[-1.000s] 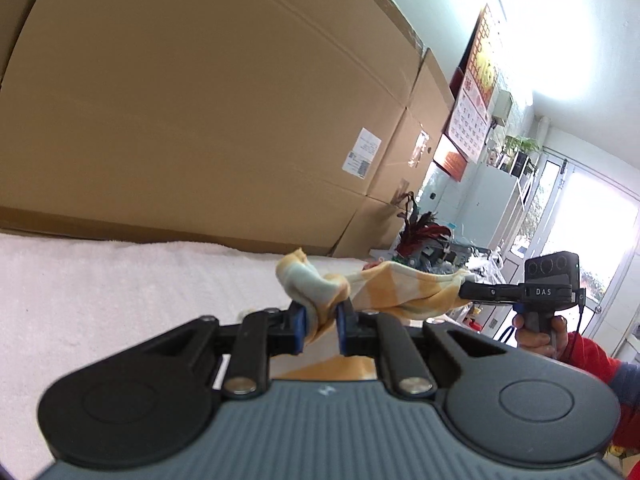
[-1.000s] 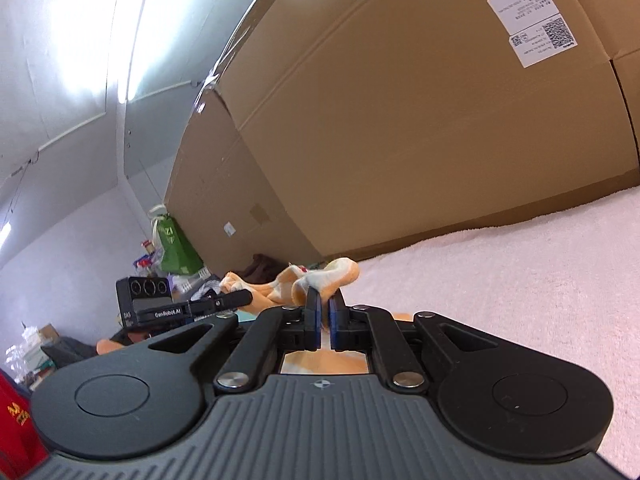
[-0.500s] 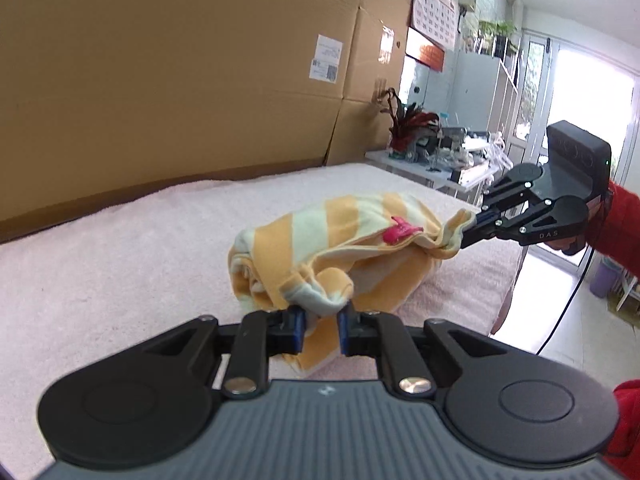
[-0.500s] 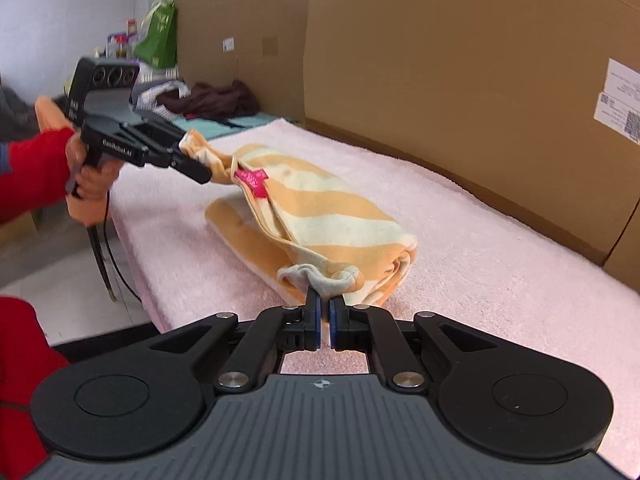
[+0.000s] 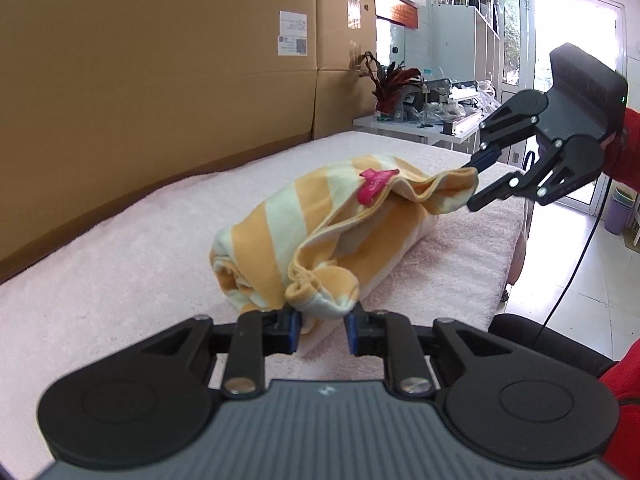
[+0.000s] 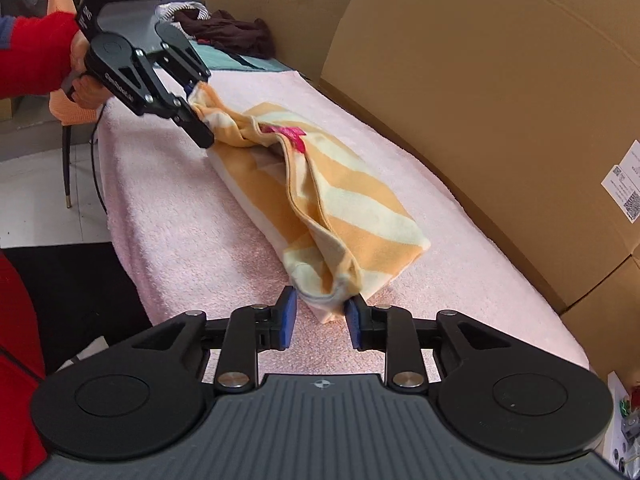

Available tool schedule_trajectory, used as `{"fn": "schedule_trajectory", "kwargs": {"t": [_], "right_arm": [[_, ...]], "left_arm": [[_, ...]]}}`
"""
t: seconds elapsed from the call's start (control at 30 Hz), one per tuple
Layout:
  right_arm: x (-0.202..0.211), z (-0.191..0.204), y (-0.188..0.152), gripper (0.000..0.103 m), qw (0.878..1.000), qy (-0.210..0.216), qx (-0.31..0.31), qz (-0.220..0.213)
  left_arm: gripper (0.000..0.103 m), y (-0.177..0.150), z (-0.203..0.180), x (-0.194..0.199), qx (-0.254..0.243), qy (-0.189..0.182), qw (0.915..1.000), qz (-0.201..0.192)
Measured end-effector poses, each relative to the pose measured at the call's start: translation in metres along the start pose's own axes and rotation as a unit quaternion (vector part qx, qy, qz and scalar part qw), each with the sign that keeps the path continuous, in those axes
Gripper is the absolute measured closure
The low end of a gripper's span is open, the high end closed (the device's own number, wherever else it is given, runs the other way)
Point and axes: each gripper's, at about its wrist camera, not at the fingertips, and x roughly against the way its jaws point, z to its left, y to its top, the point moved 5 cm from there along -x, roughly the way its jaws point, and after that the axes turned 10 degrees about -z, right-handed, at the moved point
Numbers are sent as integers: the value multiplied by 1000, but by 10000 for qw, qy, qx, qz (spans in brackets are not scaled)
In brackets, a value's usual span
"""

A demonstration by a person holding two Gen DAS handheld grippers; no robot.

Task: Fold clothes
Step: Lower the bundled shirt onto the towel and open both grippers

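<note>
An orange-and-cream striped garment (image 5: 320,220) with a pink tag lies folded in a long bundle on the pink towel-covered table (image 5: 120,248). In the left wrist view my left gripper (image 5: 322,326) sits at the bundle's near end. Its jaws are opening, and the bunched corner rests loose just past the blue pads. My right gripper (image 5: 478,180) is at the far end, fingers apart around the other corner. The right wrist view mirrors this. My right gripper (image 6: 320,318) is opening, with a gap beside the garment (image 6: 352,216), and my left gripper (image 6: 198,114) is at the far corner.
Tall cardboard boxes (image 5: 160,80) wall off the table's back edge. A dark clothes pile (image 6: 228,34) lies beyond the table's far left end. A white side table with a red plant (image 5: 392,88) stands past the right end. Red sleeves (image 6: 36,56) hold both grippers.
The garment came down from the air onto the table as a folded bundle. Both views rolled level. Both pairs of jaws, shut on the corners before, have parted.
</note>
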Motion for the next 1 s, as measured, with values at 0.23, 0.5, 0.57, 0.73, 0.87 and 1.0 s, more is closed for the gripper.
{"fn": "schedule_trajectory", "kwargs": {"t": [0.23,0.5,0.57,0.73,0.87,1.0], "right_arm": [[19,-21,44,74,9722,-302,-1743,-1535],[-52,0,41,75,9689,-1094,-1836,-1245],[-54,1,35,75,9702,-1189,-1812,-1081],[-54,16,21,74,9742,-1393,-1617,-735],[-58,31,14,71,9757,-1553,-1375,-698],[-58,35,9,70,9755,-1635,-1250,-775]], "left_arm": [[84,1,-1,0,-31,-5,10000,-7],[79,0,-2,3,-33,38,10000,-59],[77,-1,-2,3,-36,47,10000,-72],[61,-6,-2,7,21,45,10000,-4],[60,-9,-2,20,82,77,9999,18],[47,14,0,42,460,14,9973,-579]]}}
